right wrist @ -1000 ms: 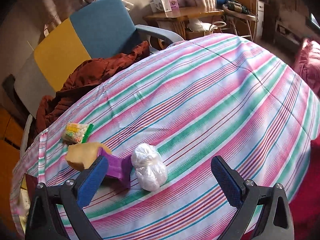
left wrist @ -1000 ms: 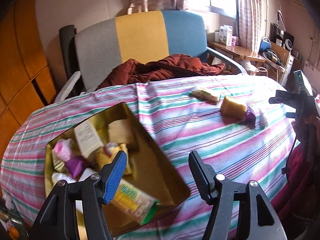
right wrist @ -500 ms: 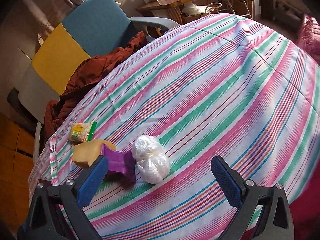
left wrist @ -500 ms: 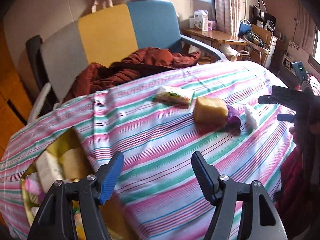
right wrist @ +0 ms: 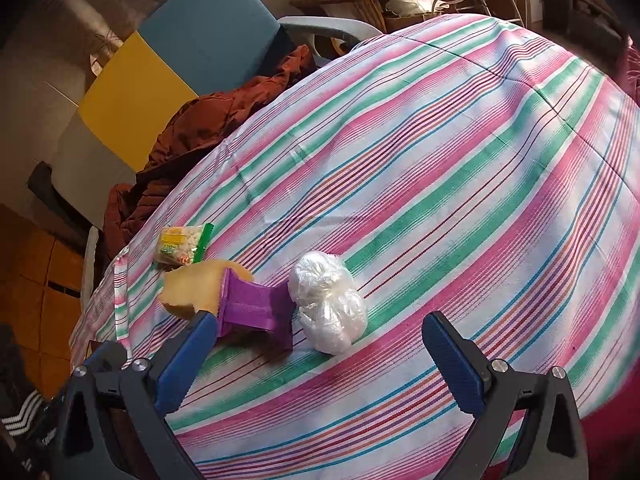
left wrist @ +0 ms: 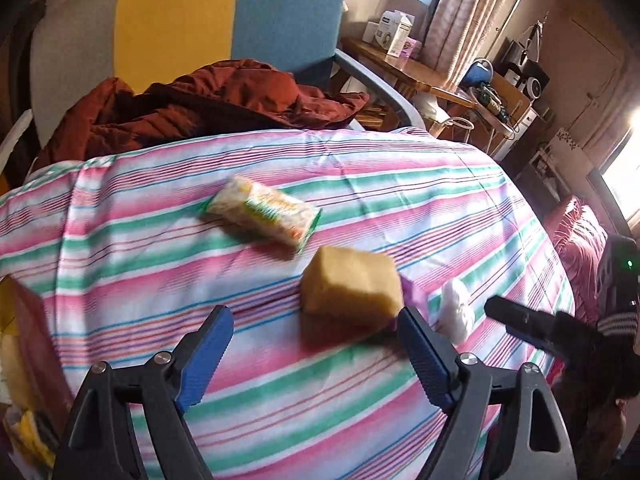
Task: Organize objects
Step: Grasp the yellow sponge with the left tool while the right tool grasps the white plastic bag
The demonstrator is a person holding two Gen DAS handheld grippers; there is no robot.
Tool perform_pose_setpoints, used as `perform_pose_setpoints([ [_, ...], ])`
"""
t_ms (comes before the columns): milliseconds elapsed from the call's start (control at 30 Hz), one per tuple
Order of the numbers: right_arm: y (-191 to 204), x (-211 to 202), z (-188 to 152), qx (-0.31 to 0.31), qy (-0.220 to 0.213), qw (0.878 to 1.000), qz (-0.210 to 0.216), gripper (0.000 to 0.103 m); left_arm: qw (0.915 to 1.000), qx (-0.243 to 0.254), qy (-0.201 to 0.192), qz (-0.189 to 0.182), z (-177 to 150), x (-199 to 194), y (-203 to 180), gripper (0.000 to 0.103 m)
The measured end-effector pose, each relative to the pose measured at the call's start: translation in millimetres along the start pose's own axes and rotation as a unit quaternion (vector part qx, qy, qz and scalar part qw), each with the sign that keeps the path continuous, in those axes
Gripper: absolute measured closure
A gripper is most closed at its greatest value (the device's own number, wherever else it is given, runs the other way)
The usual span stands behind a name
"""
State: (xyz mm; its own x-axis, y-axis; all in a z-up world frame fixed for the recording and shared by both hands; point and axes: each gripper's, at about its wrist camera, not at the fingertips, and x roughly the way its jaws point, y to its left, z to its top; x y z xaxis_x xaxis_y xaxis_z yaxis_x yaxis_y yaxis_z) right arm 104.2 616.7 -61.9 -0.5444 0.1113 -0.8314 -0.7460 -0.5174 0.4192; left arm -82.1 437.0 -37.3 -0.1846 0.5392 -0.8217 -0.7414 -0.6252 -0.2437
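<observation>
The left claw [left wrist: 316,354] stands released, its jaws having just been opening, with only striped cloth between them; bare surface [left wrist: 140,240] stretches away from its left finger toward the gold box [left wrist: 28,344], which is cut off at the frame's left edge with its contents hard to make out. The tan sponge block [left wrist: 350,286] sits just beyond the left claw's right finger, apart from it. Against the sponge's right side a purple piece [right wrist: 256,306] lies, mostly hidden in the left view, plain in the right. Just right of that rests a white plastic wad [right wrist: 328,306]. The right claw [right wrist: 316,354] is released too, over cloth, the wad just ahead between its fingers and the purple piece at its left finger. Beyond the sponge lies a snack packet [left wrist: 264,210], blurred. Right of the sponge the surface runs wide and clear to its rounded edge. Past the far edge a rust-red jacket [left wrist: 200,100] is heaped on a chair [left wrist: 224,16].
</observation>
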Motion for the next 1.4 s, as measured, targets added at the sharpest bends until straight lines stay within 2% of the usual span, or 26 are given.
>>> perform_pose_setpoints([
  [167,-2.3,-0.2,1.6,0.011,0.000,1.000,0.008,0.000,0.9998,0.003,0.016,-0.012,16.1,33.9,-16.0,0.003],
  [267,-4.0,1.1,2.7,0.013,0.001,1.000,0.006,0.000,0.9991,0.002,0.037,-0.019,19.1,57.7,-20.7,0.003],
  [333,-5.3,3.2,3.1,0.013,0.003,1.000,0.001,0.000,0.9985,-0.001,0.049,-0.023,17.0,69.5,-19.0,0.011],
  [367,-6.6,4.6,3.4,0.014,0.005,1.000,-0.003,0.000,0.9976,-0.010,0.058,-0.036,14.5,74.5,-14.6,0.033],
  [400,-7.5,5.9,3.7,0.015,0.006,1.000,-0.005,0.000,0.9969,-0.020,0.060,-0.046,11.8,75.7,-9.8,0.033],
  [467,-8.7,7.8,4.1,0.017,0.008,1.000,-0.008,0.000,0.9964,-0.031,0.049,-0.062,7.2,67.6,-1.3,0.036],
  [567,-7.3,9.7,4.7,0.011,0.007,1.000,-0.014,0.000,0.9964,-0.034,0.041,-0.066,-3.4,52.2,8.9,0.039],
  [767,2.8,13.7,3.8,-0.017,0.002,1.000,-0.026,0.000,0.9942,-0.062,0.027,-0.084,-34.9,8.8,27.2,0.039],
  [900,10.7,25.0,3.4,-0.041,0.013,0.998,-0.039,0.000,0.9957,-0.047,0.022,-0.077,-58.0,-17.3,25.1,0.039],
  [967,12.7,32.1,2.0,-0.051,0.020,0.997,-0.050,0.001,0.9978,-0.029,0.021,-0.057,-70.4,-26.2,21.4,0.039],
  [1033,14.2,37.1,0.8,-0.063,0.023,0.995,-0.069,0.009,0.9986,-0.014,0.021,-0.046,-80.0,-29.1,18.1,0.038],
  [1100,16.8,40.7,-0.2,-0.079,0.024,0.993,-0.085,0.031,0.9994,0.009,0.022,-0.026,-89.6,-28.6,12.8,0.038],
  [1133,19.2,44.0,-1.7,-0.093,0.029,0.991,-0.094,0.049,0.9992,0.022,0.027,-0.018,-94.9,-26.0,9.9,0.038],
  [1167,21.1,47.8,-3.1,-0.103,0.035,0.989,-0.103,0.062,0.9991,0.027,0.030,-0.014,-99.3,-24.1,8.8,0.038],
  [1300,25.4,54.7,-6.3,-0.124,0.039,0.984,-0.121,0.068,0.9993,0.030,0.024,-0.004,-104.9,-19.5,8.8,0.037],
  [1400,26.1,48.8,-5.8,-0.124,0.027,0.986,-0.113,0.069,0.9995,0.022,0.022,-0.009,-103.4,-21.4,11.6,0.040],
])
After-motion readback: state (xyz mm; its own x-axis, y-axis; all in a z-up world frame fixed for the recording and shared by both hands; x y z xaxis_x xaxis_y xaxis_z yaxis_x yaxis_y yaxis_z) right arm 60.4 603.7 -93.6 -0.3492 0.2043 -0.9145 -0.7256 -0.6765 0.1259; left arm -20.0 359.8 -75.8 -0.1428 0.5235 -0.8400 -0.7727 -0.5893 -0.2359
